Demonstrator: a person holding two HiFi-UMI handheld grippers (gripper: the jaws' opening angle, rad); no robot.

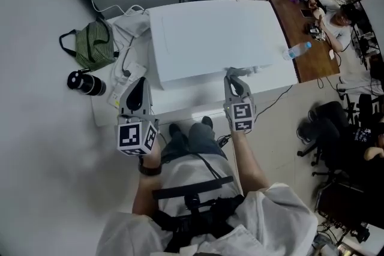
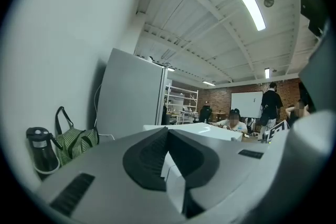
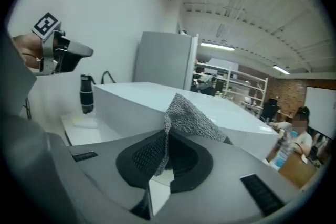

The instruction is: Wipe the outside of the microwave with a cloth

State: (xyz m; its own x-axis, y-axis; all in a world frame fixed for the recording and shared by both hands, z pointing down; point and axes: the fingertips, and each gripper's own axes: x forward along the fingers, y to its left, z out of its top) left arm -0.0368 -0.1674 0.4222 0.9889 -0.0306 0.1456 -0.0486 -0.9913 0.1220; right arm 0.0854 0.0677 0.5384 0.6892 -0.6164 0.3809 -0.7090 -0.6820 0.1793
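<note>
With our forearms [image 1: 249, 156] stretched forward, our right gripper [image 1: 233, 76] clamps a grey cloth [image 3: 191, 115] at the white microwave's [image 1: 210, 39] near edge, while our left gripper [image 1: 140, 86], jaws together, sits left of it.

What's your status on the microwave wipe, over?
Right gripper shut on cloth, at front top edge of microwave. Left gripper shut, empty, off its left corner. Bag and flask sit left, out of the path.

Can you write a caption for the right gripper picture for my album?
Right gripper pinching a grey cloth by the white microwave.
</note>
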